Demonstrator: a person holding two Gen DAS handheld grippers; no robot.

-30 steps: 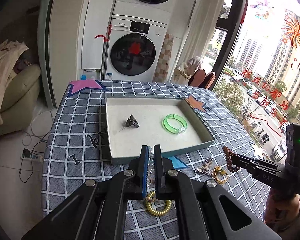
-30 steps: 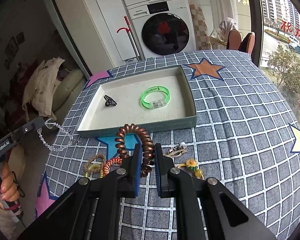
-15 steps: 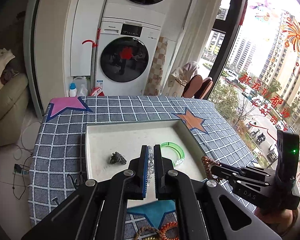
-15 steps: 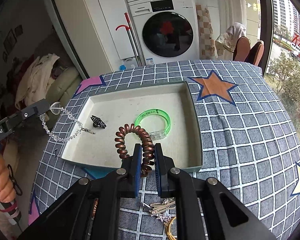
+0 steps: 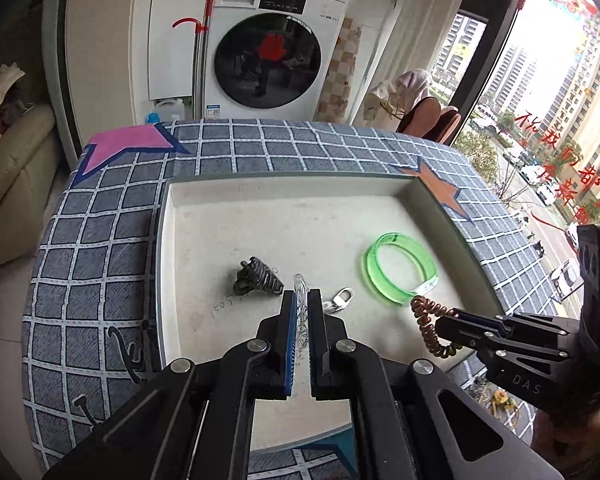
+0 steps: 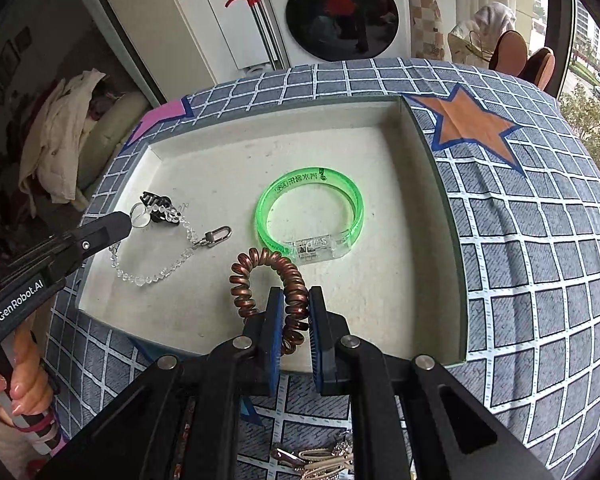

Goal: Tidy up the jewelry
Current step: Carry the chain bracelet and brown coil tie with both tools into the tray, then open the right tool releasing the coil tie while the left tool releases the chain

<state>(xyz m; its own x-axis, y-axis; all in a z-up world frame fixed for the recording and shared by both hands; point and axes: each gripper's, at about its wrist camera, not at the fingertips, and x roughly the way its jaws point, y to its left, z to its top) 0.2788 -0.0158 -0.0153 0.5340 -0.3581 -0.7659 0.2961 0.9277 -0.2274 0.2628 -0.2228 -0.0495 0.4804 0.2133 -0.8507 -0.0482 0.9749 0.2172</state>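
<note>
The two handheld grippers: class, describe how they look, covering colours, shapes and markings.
Both are matte black with angular, cut-out arms and silver bolts. Each pair of jaws is lined with blue pads. The left gripper bears white "GenRobot.AI" lettering; its handle end looks pink and striped. The right gripper shows "DAS" in grey and a green light on its body. No cables or sleeves visible.

clips (image 6: 320, 462): cut off at 6 o'clock edge | chain (image 5: 302, 320): mostly hidden between left fingers (image 5: 289, 332) | bangle (image 6: 310, 214) print: too small to read | tray (image 5: 164, 240) near rim: behind fingers
</note>
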